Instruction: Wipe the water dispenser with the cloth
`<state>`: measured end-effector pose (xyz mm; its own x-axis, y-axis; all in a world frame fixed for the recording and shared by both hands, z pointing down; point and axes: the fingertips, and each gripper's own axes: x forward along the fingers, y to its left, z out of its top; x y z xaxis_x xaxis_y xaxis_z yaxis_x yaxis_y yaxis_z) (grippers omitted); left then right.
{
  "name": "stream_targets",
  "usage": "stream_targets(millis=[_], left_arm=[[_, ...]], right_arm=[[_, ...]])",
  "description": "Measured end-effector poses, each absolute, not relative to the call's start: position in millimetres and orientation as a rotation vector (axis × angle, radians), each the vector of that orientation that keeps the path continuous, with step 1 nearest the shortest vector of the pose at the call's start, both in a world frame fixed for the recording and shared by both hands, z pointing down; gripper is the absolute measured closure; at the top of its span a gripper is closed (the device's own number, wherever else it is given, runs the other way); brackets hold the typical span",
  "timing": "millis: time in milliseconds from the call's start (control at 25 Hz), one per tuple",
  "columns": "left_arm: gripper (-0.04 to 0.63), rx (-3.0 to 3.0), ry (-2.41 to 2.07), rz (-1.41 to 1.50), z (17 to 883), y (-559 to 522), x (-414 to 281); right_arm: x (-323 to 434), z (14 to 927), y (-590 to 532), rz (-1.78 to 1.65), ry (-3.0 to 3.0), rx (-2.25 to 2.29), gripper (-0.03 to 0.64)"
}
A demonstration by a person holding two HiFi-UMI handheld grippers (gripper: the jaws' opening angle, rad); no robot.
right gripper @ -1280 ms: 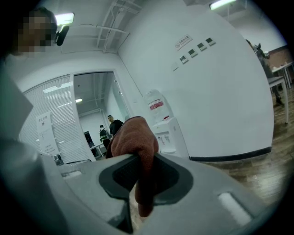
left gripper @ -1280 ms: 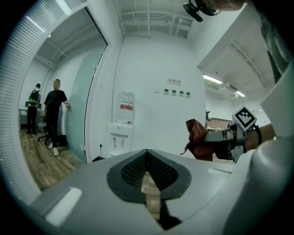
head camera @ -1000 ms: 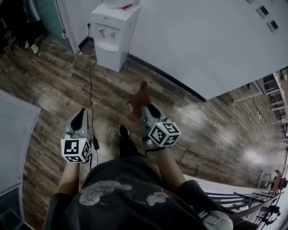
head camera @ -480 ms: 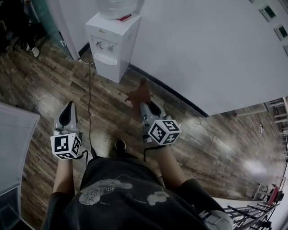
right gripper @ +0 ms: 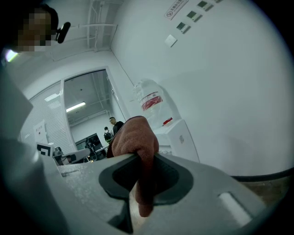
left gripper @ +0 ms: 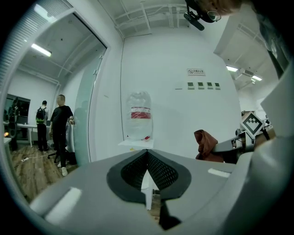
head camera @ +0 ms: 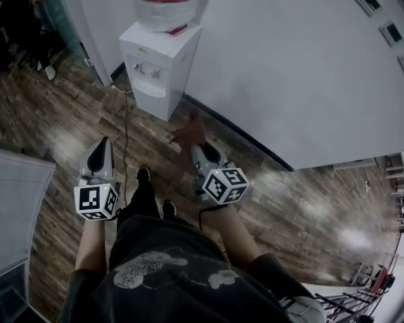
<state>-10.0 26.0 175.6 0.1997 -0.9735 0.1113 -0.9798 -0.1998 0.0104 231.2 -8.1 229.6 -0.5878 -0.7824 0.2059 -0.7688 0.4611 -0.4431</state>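
Note:
A white water dispenser point(head camera: 159, 68) with a clear bottle point(head camera: 167, 12) on top stands against the white wall, ahead and slightly left; it shows too in the left gripper view point(left gripper: 139, 143) and the right gripper view point(right gripper: 177, 135). My right gripper point(head camera: 189, 146) is shut on a reddish-brown cloth point(head camera: 189, 134), which bunches above the jaws point(right gripper: 133, 137) and shows at the right of the left gripper view point(left gripper: 205, 143). My left gripper point(head camera: 99, 150) is shut with nothing in it, its jaws touching point(left gripper: 147, 172). Both are held well short of the dispenser.
A black power cable point(head camera: 125, 120) runs across the wooden floor from the dispenser toward my feet point(head camera: 144, 174). A glass partition point(head camera: 19, 202) stands at the left. Two people point(left gripper: 59, 131) stand far off at the left. A metal rack point(head camera: 353, 296) is at lower right.
I have stepped closer to the dispenser, so it looms larger with the bottle in view. The left gripper has drifted left, then risen slightly; the right keeps hold of the cloth.

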Motion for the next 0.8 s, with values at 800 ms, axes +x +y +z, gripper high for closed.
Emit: stream_targets(millis=[800], left_arm=[[0.577,2.376,-1.802,0.133,214,-165,-114]], right_arm=[[152,241,-194,-0.785,2.567,-1.654,0.557]])
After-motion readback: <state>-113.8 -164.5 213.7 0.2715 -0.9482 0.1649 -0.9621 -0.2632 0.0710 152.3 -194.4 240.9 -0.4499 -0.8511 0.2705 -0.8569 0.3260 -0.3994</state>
